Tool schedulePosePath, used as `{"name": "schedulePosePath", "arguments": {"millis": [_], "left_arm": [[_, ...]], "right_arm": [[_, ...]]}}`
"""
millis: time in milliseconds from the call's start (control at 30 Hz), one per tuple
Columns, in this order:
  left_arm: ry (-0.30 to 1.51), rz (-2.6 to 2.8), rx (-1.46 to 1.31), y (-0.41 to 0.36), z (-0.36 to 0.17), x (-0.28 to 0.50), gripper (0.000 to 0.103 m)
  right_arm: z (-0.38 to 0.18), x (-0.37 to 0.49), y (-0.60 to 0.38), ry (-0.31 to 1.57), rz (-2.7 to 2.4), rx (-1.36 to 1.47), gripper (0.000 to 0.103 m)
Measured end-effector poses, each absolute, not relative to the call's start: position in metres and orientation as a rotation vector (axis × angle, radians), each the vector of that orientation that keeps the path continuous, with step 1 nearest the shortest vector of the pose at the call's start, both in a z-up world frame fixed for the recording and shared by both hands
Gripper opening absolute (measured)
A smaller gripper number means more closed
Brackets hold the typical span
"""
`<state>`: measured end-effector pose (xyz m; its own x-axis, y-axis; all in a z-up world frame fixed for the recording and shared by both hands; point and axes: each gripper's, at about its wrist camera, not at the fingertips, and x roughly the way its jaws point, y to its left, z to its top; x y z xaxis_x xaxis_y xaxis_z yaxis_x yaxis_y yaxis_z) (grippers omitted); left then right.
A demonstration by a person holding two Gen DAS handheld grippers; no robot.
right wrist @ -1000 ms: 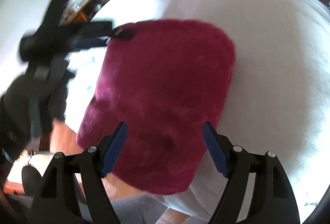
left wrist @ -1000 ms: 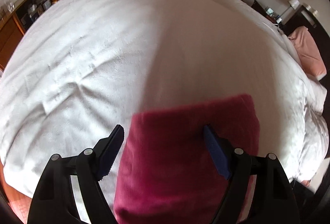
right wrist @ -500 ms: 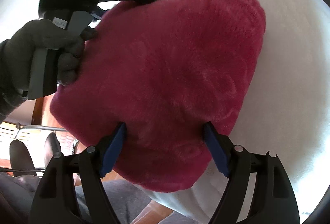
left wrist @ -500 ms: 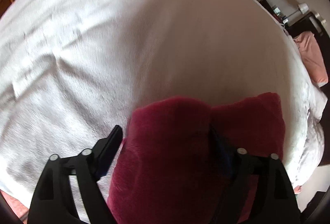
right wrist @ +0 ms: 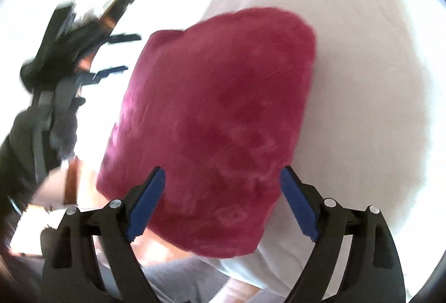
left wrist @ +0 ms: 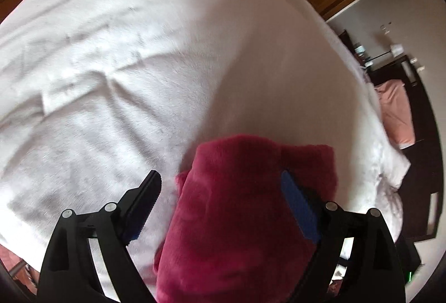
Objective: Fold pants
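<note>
The left gripper (left wrist: pixel 220 191) is standing released, its two jaws wide above one folded crimson pants (left wrist: pixel 245 219) lying on one white bed (left wrist: pixel 139 66); one pink pillow (left wrist: pixel 395 113) is lying far right. The right gripper (right wrist: pixel 223 191) is opening, two blue pads clear of the pants (right wrist: pixel 217 121); one gloved hand (right wrist: pixel 55 119) is carrying the left gripper (right wrist: pixel 114 55).

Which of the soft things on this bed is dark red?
The fuzzy folded pants near the white bedspread's edge; the pillow beyond is pale pink.
</note>
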<state>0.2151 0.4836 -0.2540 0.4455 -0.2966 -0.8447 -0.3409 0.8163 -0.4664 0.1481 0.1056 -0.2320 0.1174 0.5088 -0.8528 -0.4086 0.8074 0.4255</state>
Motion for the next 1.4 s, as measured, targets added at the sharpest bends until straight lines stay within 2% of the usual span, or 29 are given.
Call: {"name": "schedulePosePath", "arguments": {"millis": [67, 167, 367, 867, 1033, 1067, 1300, 1367, 1400], "left_arm": [[1.131, 0.008, -0.655, 0.485, -0.251, 0.201, 0.088], [1.173, -0.035, -0.673, 0.486, -0.262, 0.18, 0.093], [1.284, -0.079, -0.741, 0.472, -0.312, 0.173, 0.097], [1.302, -0.227, -1.032, 0.493, -0.384, 0.174, 0.098], [1.271, -0.232, -1.051, 0.486, -0.385, 0.175, 0.098], [1.262, -0.231, -1.056, 0.486, -0.384, 0.173, 0.097], [1.196, -0.221, -1.116, 0.491, -0.364, 0.158, 0.074], [1.182, -0.221, -1.116, 0.491, -0.353, 0.157, 0.065], [1.177, -0.217, -1.111, 0.491, -0.349, 0.157, 0.064]], "right_arm": [[-0.234, 0.159, 0.095, 1.297, 0.644, 0.168, 0.087], [-0.241, 0.174, 0.089, 1.308, 0.609, 0.219, 0.097], [-0.259, 0.189, 0.097, 1.364, 0.619, 0.259, 0.098], [-0.332, 0.214, 0.101, 1.488, 0.658, 0.407, 0.1], [-0.349, 0.22, 0.093, 1.527, 0.659, 0.521, 0.1], [-0.351, 0.221, 0.092, 1.53, 0.659, 0.539, 0.099], [-0.34, 0.224, 0.093, 1.523, 0.7, 0.577, 0.067], [-0.33, 0.224, 0.088, 1.512, 0.725, 0.567, 0.063], [-0.326, 0.224, 0.085, 1.505, 0.737, 0.562, 0.062]]}}
